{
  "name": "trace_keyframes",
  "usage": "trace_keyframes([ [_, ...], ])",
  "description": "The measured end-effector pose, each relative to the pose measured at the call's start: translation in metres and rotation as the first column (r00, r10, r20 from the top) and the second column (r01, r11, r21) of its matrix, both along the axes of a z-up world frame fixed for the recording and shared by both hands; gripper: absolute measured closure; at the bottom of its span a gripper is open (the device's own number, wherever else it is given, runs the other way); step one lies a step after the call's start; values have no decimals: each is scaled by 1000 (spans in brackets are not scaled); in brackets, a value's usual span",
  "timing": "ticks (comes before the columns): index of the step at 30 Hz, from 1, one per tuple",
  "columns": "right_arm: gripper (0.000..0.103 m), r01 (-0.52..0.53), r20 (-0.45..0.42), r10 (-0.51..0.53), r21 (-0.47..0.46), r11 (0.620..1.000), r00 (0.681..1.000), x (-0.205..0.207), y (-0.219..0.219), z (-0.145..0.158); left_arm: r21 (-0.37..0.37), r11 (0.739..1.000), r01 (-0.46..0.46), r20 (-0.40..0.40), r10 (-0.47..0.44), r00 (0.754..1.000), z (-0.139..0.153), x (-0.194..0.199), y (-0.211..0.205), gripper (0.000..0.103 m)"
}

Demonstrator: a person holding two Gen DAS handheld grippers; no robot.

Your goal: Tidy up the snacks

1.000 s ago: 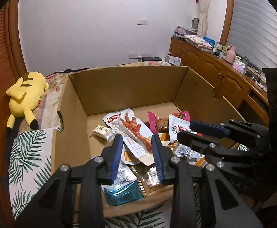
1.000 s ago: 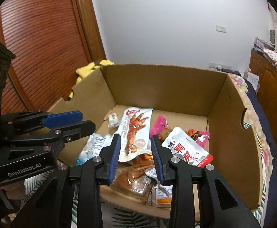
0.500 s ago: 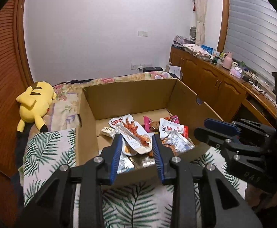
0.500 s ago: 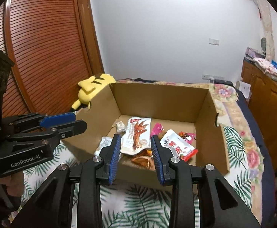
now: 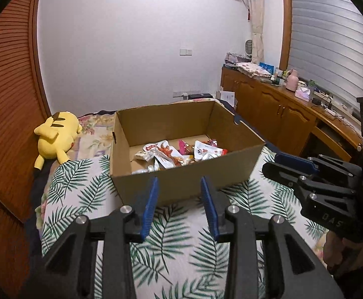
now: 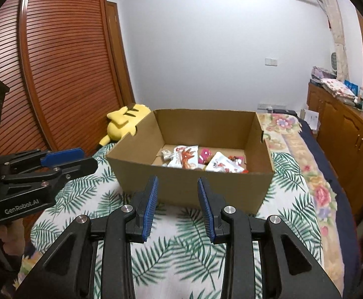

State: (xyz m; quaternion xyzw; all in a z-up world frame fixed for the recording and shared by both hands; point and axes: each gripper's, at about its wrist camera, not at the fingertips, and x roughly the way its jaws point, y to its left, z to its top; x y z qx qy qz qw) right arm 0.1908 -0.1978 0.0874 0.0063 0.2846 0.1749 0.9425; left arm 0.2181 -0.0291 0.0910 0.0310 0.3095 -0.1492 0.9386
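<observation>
Both grippers are empty and drawn back from the work. The left gripper (image 5: 179, 205), at 6 o'clock in its own view, has nothing between its blue pads, and its jaws are opening slightly. The right gripper (image 6: 177, 205) holds a narrow, unchanging gap, also with nothing in it. A second ago both sat right over the carton's near rim; now a broad stretch of palm-leaf bedspread (image 5: 181, 246) lies between them and it.

Beyond, at 12 o'clock, the cardboard box (image 5: 189, 182) stands open on the bed. The snack packets (image 5: 175, 153) lie loose on its floor, including a white pouch with a red chicken-foot print (image 6: 185, 158). No packet is visible outside the box.

At 10 o'clock in the left view, a yellow plush toy (image 5: 55, 134) rests against the wardrobe side.

Judgement: with every visible packet boxed and both tools withdrawn, the collecting stage appears finished.
</observation>
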Motion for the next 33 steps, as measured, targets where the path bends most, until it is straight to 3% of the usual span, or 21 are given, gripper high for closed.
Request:
trace_keyframes([
  [6, 65, 19, 17, -19, 1, 1000, 1000, -31, -6, -1, 23, 1000, 3, 20, -3, 1000, -4, -36, -5, 61],
  [12, 52, 59, 27, -59, 12, 998, 998, -50, -12, -5, 41, 999, -29, 52, 27, 998, -2, -65, -4, 53],
  [21, 15, 105, 87, -105, 4, 994, 991, -81, -17, 2, 42, 996, -84, 112, 79, 991, 4, -99, 5, 44],
  [24, 8, 116, 107, -115, 2, 993, 988, -93, -19, 4, 29, 995, -91, 130, 86, 988, 5, -109, 8, 27],
  [26, 0, 122, 109, -122, 3, 993, 987, -99, -19, 4, 11, 997, -82, 134, 79, 988, 6, -118, 9, 23],
  [28, 0, 130, 114, -130, 7, 992, 985, -107, -21, 4, 2, 997, -82, 133, 81, 988, 6, -126, 9, 15],
  [33, 0, 150, 122, -147, -13, 989, 982, -120, -22, 6, 1, 994, -107, 177, 105, 979, 9, -145, 11, 7],
])
